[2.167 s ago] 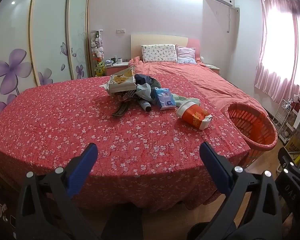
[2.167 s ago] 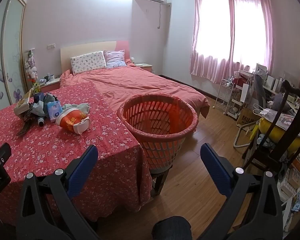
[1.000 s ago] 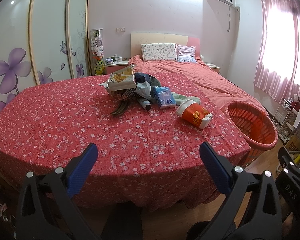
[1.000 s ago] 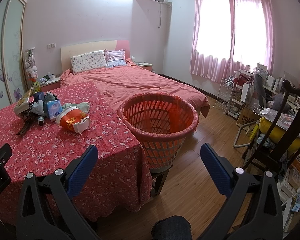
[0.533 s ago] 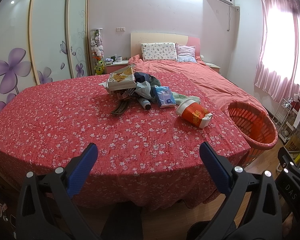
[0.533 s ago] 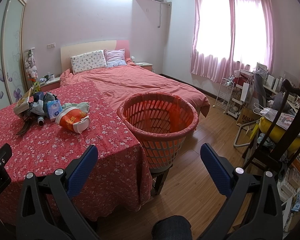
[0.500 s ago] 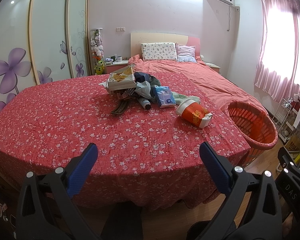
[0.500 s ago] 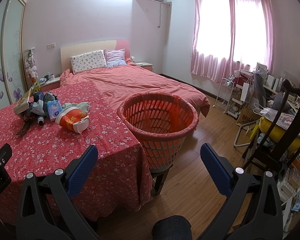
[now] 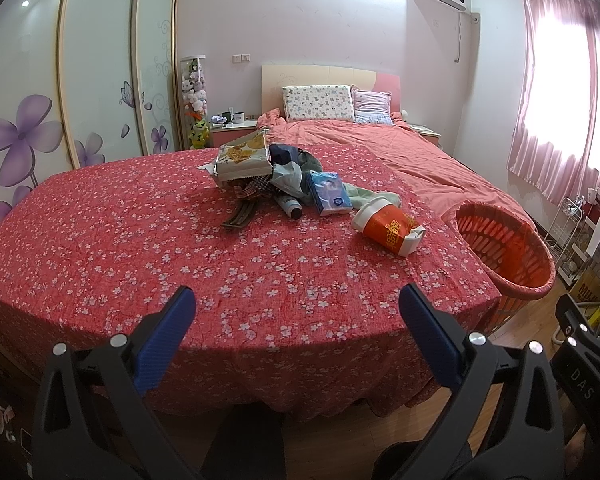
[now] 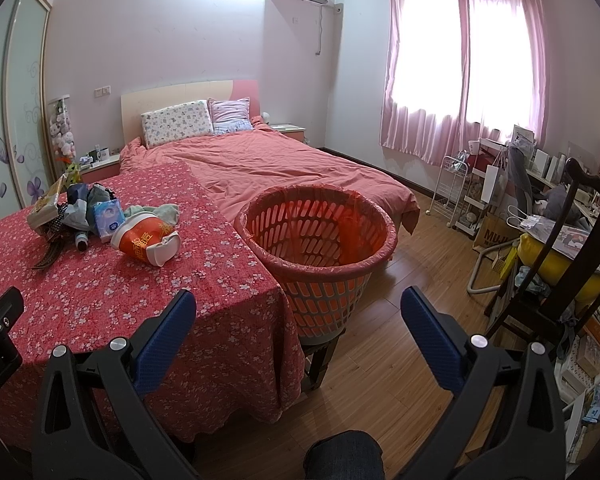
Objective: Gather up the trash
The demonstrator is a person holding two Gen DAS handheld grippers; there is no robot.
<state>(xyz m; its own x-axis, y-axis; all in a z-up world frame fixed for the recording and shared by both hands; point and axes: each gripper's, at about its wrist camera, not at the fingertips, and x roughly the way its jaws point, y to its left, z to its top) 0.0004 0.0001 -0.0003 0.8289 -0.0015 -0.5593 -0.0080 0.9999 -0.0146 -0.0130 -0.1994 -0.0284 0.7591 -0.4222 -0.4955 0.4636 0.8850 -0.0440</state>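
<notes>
1. Far left of the red flowered tablecloth, a dark strap-like strip lies flat, just in front of the pile.
2. Next, the pile itself: a snack bag on top, tilted, with a crumpled plastic bag and a dark bottle lying beside it.
3. A blue tissue pack leans against the pile's right side, pale green cloth behind it.
4. Right again, the orange paper cup lies on its side, rim crushed, apart from the pile.
5. Off the table's right edge stands the orange basket, lined with a red bag, touching the cloth's hanging corner.
6. Left gripper hovers over the table's near edge, blue pads spread wide, nothing between them.
7. Right gripper hangs over the corner by the basket, pads likewise wide apart and empty.
</notes>
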